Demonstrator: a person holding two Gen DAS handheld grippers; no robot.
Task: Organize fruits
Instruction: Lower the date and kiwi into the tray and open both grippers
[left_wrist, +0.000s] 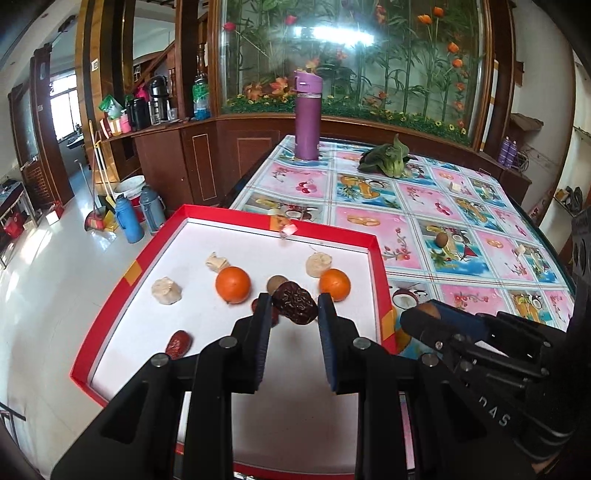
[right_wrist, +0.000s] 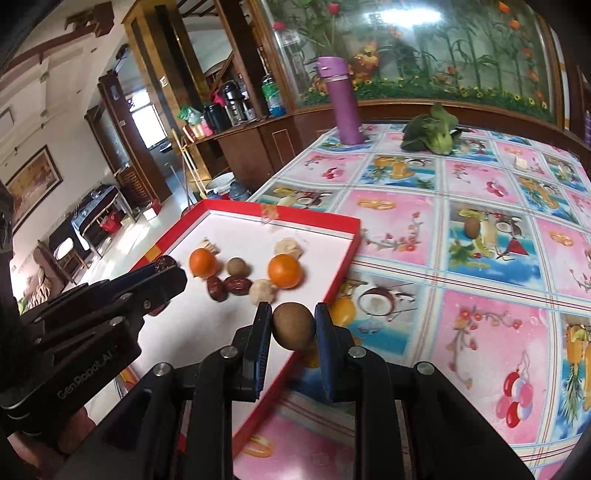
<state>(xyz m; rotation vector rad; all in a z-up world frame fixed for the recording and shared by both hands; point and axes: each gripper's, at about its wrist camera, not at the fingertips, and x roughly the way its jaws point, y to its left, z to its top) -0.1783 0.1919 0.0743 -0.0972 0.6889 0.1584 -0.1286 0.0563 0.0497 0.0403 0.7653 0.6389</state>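
The wrinkled dark red date (left_wrist: 295, 308) was clamped between the two fingers of the left gripper (left_wrist: 293, 308), held above the white floor of the red-rimmed tray (left_wrist: 382, 280). The round brown fruit (right_wrist: 293, 325) was clamped between the fingers of the right gripper (right_wrist: 291, 326), positioned over the tray's right rim at its near end. Both sets of jaws were closed onto their fruit, with the blue pads pressing each side.

Inside the tray lay two oranges (left_wrist: 233, 284) (left_wrist: 334, 284), a second brown fruit (left_wrist: 276, 284) between them, and three pale, lumpy pieces (left_wrist: 167, 291) (left_wrist: 217, 261) (left_wrist: 318, 265). A loose red date (left_wrist: 177, 344) lay near the tray's left side, apart from the others. In the right wrist view, two more dates (right_wrist: 227, 287) lay touching each other just in front of the brown fruit in the tray.

The tray rested on a table covered with a pink-and-blue fruit-print cloth (left_wrist: 424, 206), with its left part overhanging the table edge. One further brown fruit (left_wrist: 440, 239) lay on the cloth, well apart from the tray. A purple flask (left_wrist: 307, 116) stood upright at the far end of the table, with a leafy green vegetable (left_wrist: 386, 158) near it to the right.
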